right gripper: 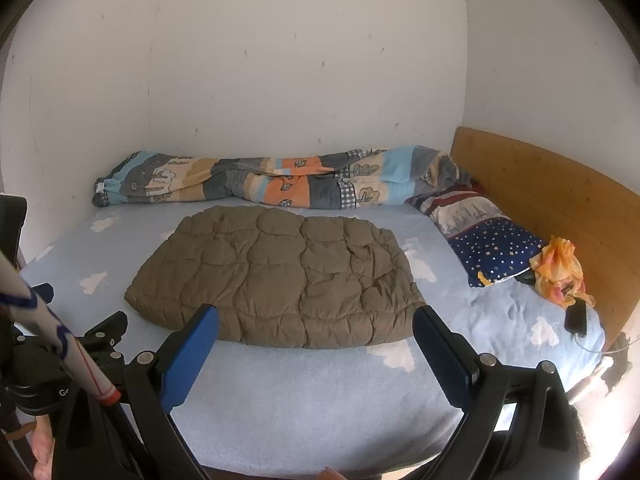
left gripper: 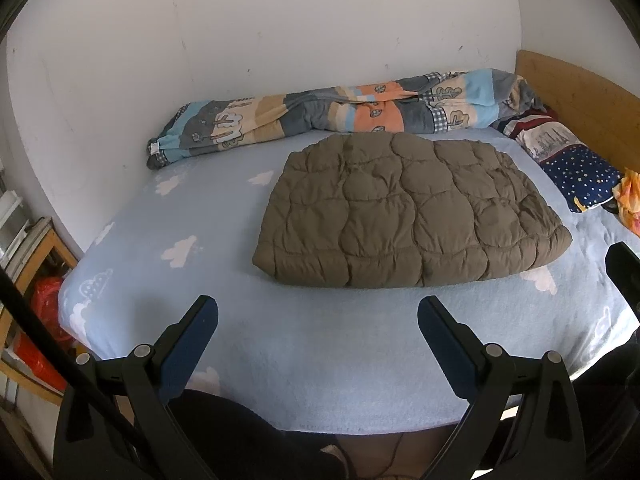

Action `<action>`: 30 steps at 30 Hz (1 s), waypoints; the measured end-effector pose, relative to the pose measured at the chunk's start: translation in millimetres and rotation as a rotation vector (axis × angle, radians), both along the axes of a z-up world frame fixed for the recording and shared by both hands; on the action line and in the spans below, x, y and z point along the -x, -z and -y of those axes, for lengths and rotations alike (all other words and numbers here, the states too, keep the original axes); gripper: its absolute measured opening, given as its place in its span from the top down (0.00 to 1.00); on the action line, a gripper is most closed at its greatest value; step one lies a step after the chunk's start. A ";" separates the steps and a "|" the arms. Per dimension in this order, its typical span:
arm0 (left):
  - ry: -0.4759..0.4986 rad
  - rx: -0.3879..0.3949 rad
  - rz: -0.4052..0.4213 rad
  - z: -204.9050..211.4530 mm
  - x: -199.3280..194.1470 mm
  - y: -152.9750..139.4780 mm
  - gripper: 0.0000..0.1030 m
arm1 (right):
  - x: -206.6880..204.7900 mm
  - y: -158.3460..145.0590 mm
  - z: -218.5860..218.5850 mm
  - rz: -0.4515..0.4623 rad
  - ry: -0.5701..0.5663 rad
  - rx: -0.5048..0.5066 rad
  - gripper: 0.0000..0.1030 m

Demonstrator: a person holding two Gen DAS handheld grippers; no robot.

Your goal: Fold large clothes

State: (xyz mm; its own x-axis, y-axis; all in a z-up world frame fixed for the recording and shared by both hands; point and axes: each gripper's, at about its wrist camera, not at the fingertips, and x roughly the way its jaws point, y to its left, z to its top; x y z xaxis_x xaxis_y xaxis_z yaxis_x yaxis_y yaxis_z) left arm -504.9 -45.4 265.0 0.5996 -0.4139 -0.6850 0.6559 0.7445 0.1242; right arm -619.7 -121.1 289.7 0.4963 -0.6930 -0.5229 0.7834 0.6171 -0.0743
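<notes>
A brown quilted puffy garment (left gripper: 412,212) (right gripper: 280,276) lies folded into a flat rectangle in the middle of the light blue bed sheet (left gripper: 304,352) (right gripper: 304,392). My left gripper (left gripper: 318,312) hovers over the bed's near edge, short of the garment, jaws wide open and empty. My right gripper (right gripper: 316,320) is also open and empty, its blue-padded fingertips (right gripper: 200,328) just in front of the garment's near edge. Neither gripper touches the cloth.
A rolled patterned duvet (left gripper: 332,112) (right gripper: 276,184) lies along the far wall. A starred pillow (left gripper: 572,168) (right gripper: 488,244), an orange cloth (right gripper: 556,272) and a dark phone (right gripper: 576,316) sit by the wooden headboard (right gripper: 552,200). A wooden shelf with red items (left gripper: 36,300) stands to the left.
</notes>
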 end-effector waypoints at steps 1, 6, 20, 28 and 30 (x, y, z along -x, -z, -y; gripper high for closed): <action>-0.001 -0.002 0.000 -0.2 -0.5 0.1 0.03 | -0.2 0.4 0.3 0.000 -0.001 -0.002 0.04; 0.002 -0.010 -0.001 1.2 -1.3 3.6 0.03 | -0.6 2.3 1.9 -0.002 -0.001 -0.009 0.04; 0.005 -0.019 -0.014 4.1 -4.7 8.9 0.03 | -3.3 11.6 7.7 -0.016 0.009 -0.031 0.04; 0.004 -0.018 -0.013 3.6 -5.5 9.3 0.03 | -4.0 12.9 9.0 -0.020 0.010 -0.034 0.04; 0.006 -0.019 -0.016 3.4 -6.1 9.7 0.03 | -3.8 13.0 9.6 -0.019 0.010 -0.035 0.04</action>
